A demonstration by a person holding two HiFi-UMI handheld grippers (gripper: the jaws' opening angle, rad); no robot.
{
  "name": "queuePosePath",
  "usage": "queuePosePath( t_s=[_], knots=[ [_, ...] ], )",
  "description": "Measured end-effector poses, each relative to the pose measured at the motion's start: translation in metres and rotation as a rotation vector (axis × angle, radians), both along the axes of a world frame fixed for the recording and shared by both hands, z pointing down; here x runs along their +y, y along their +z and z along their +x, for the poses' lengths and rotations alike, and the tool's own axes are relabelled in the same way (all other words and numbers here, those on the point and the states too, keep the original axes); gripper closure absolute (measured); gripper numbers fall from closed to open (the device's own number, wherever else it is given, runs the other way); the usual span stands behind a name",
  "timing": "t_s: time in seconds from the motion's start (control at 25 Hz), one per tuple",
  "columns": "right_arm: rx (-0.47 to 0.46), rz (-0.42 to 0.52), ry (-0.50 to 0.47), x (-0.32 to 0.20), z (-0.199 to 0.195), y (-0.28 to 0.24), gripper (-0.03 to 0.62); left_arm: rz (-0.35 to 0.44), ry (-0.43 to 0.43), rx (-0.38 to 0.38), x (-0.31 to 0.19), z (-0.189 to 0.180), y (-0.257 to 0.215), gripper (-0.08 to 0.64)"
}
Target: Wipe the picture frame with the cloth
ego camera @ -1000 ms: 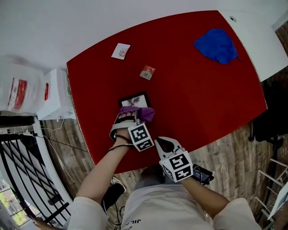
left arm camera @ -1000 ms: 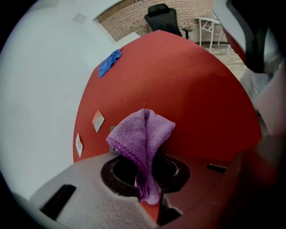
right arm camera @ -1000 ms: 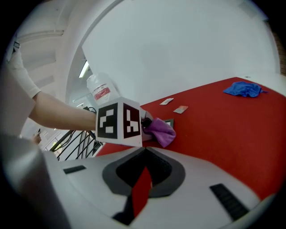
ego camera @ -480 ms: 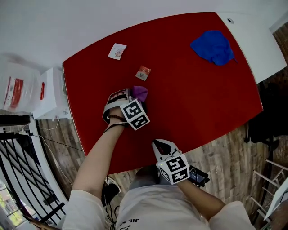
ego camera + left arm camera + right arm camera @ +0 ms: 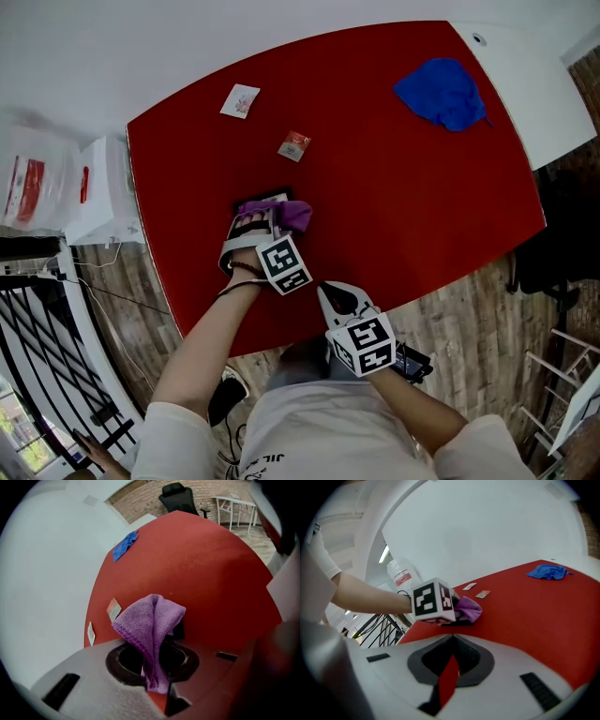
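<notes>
The left gripper's (image 5: pixel 261 221) jaws grasp the purple cloth (image 5: pixel 152 620), which lies on the picture frame (image 5: pixel 263 199) on the red worktop (image 5: pixel 394 187). The right gripper's (image 5: pixel 330 294) jaws are together, holding nothing.

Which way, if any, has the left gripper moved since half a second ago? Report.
Yes. The left gripper, shut on the purple cloth, has pulled back toward the person, away from the wrapper.
</notes>
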State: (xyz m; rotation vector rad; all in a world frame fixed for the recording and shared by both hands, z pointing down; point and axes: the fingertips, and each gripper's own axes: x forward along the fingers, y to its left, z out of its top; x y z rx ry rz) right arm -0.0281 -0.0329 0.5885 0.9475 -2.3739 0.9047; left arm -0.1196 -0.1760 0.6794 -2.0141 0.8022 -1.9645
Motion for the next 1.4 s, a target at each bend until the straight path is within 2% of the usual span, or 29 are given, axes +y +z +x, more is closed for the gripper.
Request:
queuePosePath(
  t_s=[0.2, 0.44, 0.64, 0.76, 0.84, 0.96, 1.12, 1.28, 1.4],
  knots=[
    [-0.007, 0.014, -0.027, -0.003, -0.013, -0.005, 0.588, 0.015, 0.069, 0.013, 0.043, 0.008, -0.006, 0.497],
    [-0.004, 0.009, -0.045, 0.009, -0.017, -0.003, 0.588, 0.033, 0.021, 0.043, 0.024, 0.003, -0.014, 0.497],
    [-0.006, 0.003, -0.046, 0.018, -0.015, -0.001, 0.588, 0.027, 0.069, 0.009, 0.036, 0.012, -0.016, 0.497],
    [-0.008, 0.004, -0.048, 0.02, -0.015, -0.002, 0.588, 0.027, 0.076, 0.062, 0.053, 0.022, -0.02, 0.497],
    [-0.007, 0.008, -0.054, 0.021, -0.015, -0.004, 0.588, 0.057, 0.039, 0.085, 0.045, 0.013, -0.029, 0.497],
    [-0.002, 0.008, -0.058, 0.023, -0.014, -0.006, 0.588, 0.097, -0.032, 0.049, 0.004, -0.017, -0.037, 0.497],
    [0.011, 0.002, -0.06, 0.027, -0.011, -0.002, 0.588, 0.102, -0.063, -0.046, -0.039, -0.045, -0.027, 0.497],
    [0.021, -0.015, -0.058, 0.034, -0.004, 0.003, 0.588, 0.082, -0.081, -0.045, -0.046, -0.039, -0.012, 0.497],
    [0.026, -0.018, -0.053, 0.034, 0.002, 0.006, 0.588, 0.079, -0.036, -0.046, -0.035, -0.023, -0.008, 0.497]
  ],
)
